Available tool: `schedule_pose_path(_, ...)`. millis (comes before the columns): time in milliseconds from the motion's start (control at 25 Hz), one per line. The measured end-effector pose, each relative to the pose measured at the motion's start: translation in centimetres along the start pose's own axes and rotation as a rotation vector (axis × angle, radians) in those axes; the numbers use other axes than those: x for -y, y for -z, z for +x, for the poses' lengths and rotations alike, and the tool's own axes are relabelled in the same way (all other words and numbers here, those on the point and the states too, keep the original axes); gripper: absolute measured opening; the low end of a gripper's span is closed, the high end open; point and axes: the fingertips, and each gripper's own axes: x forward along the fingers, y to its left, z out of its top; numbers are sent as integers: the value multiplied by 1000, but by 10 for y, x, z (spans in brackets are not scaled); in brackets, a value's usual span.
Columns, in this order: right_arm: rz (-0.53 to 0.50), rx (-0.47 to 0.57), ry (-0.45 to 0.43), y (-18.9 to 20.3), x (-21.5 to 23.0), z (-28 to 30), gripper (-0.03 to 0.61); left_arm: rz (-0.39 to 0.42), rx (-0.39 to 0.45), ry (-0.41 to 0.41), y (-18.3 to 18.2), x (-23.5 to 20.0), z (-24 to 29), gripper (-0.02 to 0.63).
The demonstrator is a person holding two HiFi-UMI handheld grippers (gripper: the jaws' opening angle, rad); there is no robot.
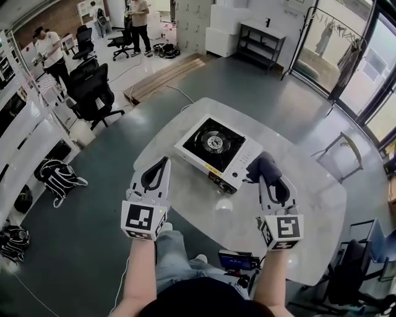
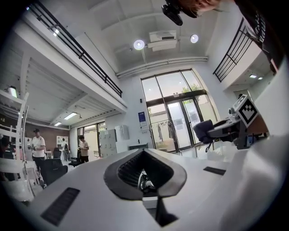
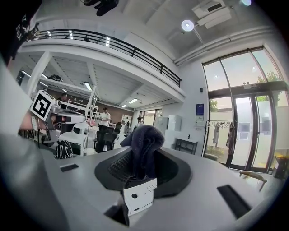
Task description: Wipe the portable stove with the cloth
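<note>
The portable stove (image 1: 213,150), white with a black top and a round burner, sits on the pale table (image 1: 309,204) ahead of both grippers. A dark blue cloth (image 1: 262,166) is bunched by the stove's right end. My right gripper (image 1: 265,178) is shut on this cloth (image 3: 143,143), which stands up between the jaws of the right gripper (image 3: 141,169). Left of the stove's near corner, my left gripper (image 1: 164,162) is shut with nothing in it and is apart from the stove. In the left gripper view the left gripper (image 2: 144,152) points upward at the room.
Black office chairs (image 1: 93,93) and a backpack (image 1: 59,176) are on the floor to the left. Several people (image 1: 139,18) stand far off. A black shelf (image 1: 260,40) stands at the back, and a metal chair (image 1: 346,151) is to the right. A small device (image 1: 235,260) sits near my lap.
</note>
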Motion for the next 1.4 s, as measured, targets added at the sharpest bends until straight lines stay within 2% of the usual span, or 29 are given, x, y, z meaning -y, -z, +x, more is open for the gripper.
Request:
schedule_pose_path(160,7,-21,53,4,6,23,124,-24,11,31,8,-21,36,11)
schedule_pose_path(480,9,-71,193,-3,7,87,124,-37,16,227,29,-56,128,11)
schedule_pose_path(640,22,-89,256,-6,-7,128,126,-32,24,318,40,-85,168,11)
schedule_pose_path(840,45,-137,301,3,-34,167,124,-52,5,396,60,-120,206,11)
schedule_pose_path(960,70,-173,315,13,-51,184,124,-67,-11,434,73,-134,222,11)
schedule_pose_path(1160,113,-250,316,36,-75,194,126,-83,-60,498,96,-133,231,11)
schedule_pose_path(1320,176,-346,298,64,-96,200,126,-96,-107,542,114,-131,233,11)
schedule_pose_path(1400,234,-428,266,86,-108,203,126,-97,-126,556,122,-130,236,11)
